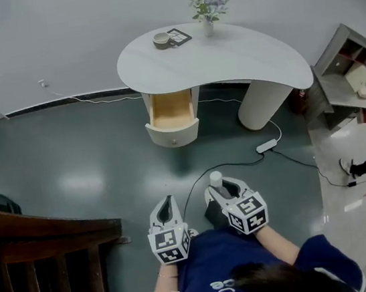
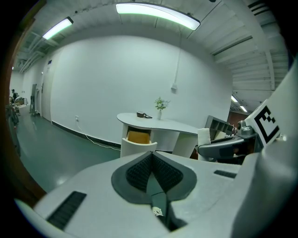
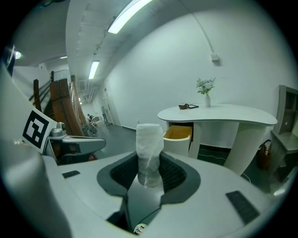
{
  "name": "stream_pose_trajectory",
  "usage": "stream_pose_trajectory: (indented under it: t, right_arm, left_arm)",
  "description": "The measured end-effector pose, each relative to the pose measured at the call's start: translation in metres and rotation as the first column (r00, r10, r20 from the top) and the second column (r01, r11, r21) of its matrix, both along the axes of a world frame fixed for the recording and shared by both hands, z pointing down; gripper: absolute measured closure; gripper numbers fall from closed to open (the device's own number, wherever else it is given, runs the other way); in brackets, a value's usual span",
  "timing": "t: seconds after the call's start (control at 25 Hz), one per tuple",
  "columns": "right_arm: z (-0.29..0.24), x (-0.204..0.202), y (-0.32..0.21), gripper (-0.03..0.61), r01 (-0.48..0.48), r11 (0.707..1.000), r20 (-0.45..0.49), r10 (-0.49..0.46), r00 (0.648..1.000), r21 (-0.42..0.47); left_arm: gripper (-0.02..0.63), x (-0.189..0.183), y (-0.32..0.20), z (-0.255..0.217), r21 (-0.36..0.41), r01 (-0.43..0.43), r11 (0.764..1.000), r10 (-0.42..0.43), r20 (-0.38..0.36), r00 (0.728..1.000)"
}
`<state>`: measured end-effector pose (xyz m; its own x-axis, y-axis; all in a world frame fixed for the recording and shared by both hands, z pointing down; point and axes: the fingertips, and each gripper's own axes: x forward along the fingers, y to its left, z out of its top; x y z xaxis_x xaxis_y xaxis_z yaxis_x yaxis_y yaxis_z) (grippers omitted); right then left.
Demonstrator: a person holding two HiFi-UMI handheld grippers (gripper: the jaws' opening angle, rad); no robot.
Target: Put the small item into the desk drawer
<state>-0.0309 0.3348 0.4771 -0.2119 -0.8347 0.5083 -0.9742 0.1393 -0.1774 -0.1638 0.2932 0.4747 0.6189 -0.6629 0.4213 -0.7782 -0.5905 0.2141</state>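
A small white wrapped roll (image 3: pixel 149 153) stands upright between the pads of my right gripper (image 3: pixel 150 173), which is shut on it; the same roll (image 1: pixel 215 179) shows at the tip of the right gripper (image 1: pixel 220 189) in the head view. My left gripper (image 1: pixel 167 208) is beside it, its jaws shut with nothing between them (image 2: pixel 152 173). Ahead stands a white curved desk (image 1: pixel 251 55) with its drawer (image 1: pixel 171 113) pulled open, wood-coloured inside. The drawer (image 3: pixel 177 134) lies straight ahead of the right gripper, some way off across the floor.
On the desk sit a small bowl (image 1: pixel 161 40), a dark flat object (image 1: pixel 179 36) and a vase of flowers (image 1: pixel 207 12). A cable and power strip (image 1: pixel 266 146) lie on the floor. A dark wooden chair (image 1: pixel 44 262) stands at left, shelving (image 1: pixel 351 71) at right.
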Motion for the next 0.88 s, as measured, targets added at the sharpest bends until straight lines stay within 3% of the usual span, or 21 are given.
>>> stream_pose_trajectory:
  t: [0.4,0.72,0.88]
  right_arm:
    - [0.002,0.036,-0.082,0.434,0.174,0.985,-0.008,-0.174,0.985,0.02]
    - [0.006,0.093,-0.128,0.434,0.226,0.974,-0.004,-0.226,0.974,0.015]
    - [0.01,0.116,-0.141,0.434,0.237,0.971,0.005,-0.237,0.971,0.003]
  left_arm:
    - [0.609,0.043,-0.071,-0.009,0.027,0.069,0.997,-0.069,0.014,0.997]
    - [0.609,0.113,-0.11,-0.008,0.007,0.115,0.993,-0.115,0.011,0.993]
    - [0.609,0.13,-0.12,-0.008,0.005,0.151,0.989,-0.151,0.011,0.988]
